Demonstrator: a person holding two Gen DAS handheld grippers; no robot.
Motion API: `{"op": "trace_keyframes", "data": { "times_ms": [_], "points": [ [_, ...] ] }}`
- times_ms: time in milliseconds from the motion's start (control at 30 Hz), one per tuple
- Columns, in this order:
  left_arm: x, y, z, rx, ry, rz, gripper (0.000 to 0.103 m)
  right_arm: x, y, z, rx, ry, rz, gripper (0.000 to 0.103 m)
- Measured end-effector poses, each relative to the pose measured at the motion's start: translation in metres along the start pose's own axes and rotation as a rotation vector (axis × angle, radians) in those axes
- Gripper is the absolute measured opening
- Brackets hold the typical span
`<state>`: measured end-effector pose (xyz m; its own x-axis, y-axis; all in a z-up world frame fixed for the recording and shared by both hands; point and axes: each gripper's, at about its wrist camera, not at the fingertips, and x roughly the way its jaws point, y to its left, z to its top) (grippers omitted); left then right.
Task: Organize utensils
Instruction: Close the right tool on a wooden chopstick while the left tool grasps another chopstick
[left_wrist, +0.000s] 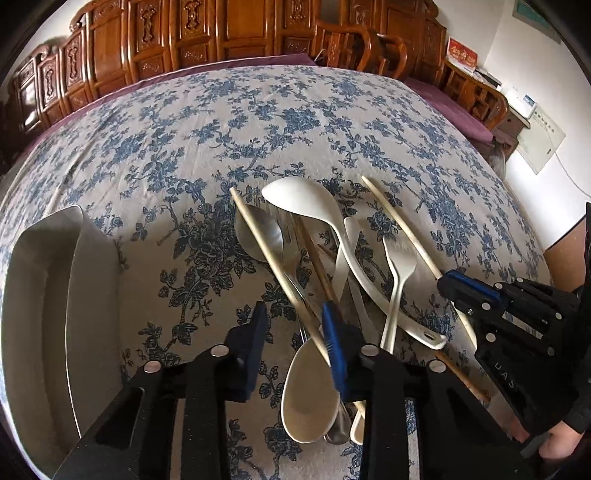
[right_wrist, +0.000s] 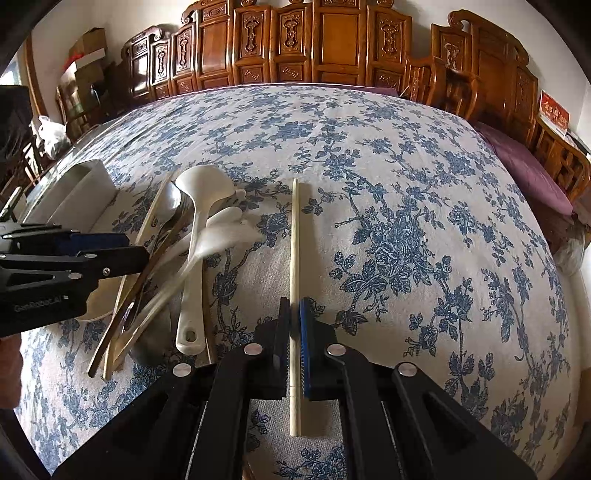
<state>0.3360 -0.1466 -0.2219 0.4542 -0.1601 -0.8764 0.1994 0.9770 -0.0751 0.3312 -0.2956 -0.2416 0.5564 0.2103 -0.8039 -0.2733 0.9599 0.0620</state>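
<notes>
A: Chopstick (right_wrist: 294, 280), pale, pinched between the pads of the right gripper (right_wrist: 295, 343); long axis 12-to-6, tip toward 12, on the floral tablecloth (right_wrist: 406, 166).

B: Left gripper (left_wrist: 295, 332)?

A: Spread, over the utensil heap (left_wrist: 332, 266) at its 12; heap at 9 from the right gripper; white tray (left_wrist: 44, 295) at the left gripper's 9.

B: Count?

A: One ladle (left_wrist: 332, 236), one metal spoon (left_wrist: 258, 236); remainder overlapped, cannot tell.
</notes>
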Motion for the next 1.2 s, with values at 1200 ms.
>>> {"op": "trace_keyframes", "data": {
  "times_ms": [1200],
  "points": [
    [0.0, 0.003, 0.006, -0.022, 0.081, 0.001, 0.023, -0.034, 0.0, -0.001, 0.056, -0.046, -0.024, 0.006]
  ]
}}
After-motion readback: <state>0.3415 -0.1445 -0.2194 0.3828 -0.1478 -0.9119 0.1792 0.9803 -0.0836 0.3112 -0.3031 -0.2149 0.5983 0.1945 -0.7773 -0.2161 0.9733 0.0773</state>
